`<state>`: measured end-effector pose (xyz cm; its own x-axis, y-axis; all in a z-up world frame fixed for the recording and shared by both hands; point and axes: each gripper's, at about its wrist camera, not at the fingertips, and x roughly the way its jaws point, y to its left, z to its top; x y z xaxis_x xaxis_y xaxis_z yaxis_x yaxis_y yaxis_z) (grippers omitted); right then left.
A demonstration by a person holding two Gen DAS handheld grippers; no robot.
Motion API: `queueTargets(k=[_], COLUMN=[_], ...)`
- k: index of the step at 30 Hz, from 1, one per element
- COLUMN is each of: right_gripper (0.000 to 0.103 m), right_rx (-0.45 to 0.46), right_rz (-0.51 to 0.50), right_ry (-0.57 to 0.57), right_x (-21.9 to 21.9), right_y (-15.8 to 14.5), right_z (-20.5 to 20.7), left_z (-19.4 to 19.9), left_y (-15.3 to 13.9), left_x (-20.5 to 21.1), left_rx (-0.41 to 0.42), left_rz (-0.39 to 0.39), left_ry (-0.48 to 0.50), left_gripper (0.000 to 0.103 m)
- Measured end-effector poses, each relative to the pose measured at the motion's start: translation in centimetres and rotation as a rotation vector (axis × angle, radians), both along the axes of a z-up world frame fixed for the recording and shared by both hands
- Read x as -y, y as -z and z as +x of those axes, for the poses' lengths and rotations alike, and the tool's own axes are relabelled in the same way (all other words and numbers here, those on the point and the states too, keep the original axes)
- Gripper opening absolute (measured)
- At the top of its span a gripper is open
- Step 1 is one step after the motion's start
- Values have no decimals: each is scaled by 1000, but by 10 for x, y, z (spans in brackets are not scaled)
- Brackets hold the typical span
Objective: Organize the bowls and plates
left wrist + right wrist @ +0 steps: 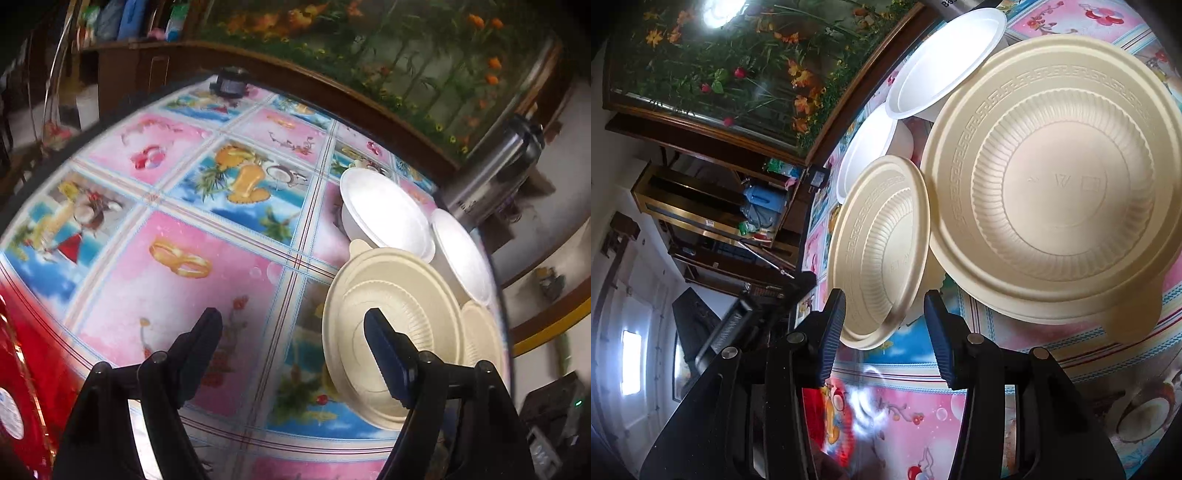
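Observation:
Two cream ribbed bowls and two white bowls sit close together on the table. In the left wrist view the large cream bowl lies at the right, with two white bowls behind it and another cream one beside it. My left gripper is open and empty, its right finger over the cream bowl. In the right wrist view the large cream bowl fills the right. My right gripper is open around the near rim of the smaller cream bowl. Two white bowls lie behind.
The table wears a pink and blue picture cloth. A steel flask stands at the far right edge. A dark small object sits at the far edge. A red surface lies at the left. A framed flower painting is behind.

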<state>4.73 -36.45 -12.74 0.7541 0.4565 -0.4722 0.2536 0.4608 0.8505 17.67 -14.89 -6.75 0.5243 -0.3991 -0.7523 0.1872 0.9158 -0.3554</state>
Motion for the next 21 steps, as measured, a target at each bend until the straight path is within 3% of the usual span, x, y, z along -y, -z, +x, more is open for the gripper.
queueTargets(k=[4,11,21], right_gripper=[45,45,45], right_rx=[8,-8,-37], right_rz=[-9,-24,-63], right_ry=[8,32,54], right_x=[0,-1,-1], right_y=[-1,0,5], right_z=[0,0,1], left_z=[-8,-3,-8], left_y=[-3,12,18], left_x=[11,19,26], left_rx=[46,-6,-8], left_rz=[40,111,169], left_ry=[49,70,93], left_gripper=[79,76,34])
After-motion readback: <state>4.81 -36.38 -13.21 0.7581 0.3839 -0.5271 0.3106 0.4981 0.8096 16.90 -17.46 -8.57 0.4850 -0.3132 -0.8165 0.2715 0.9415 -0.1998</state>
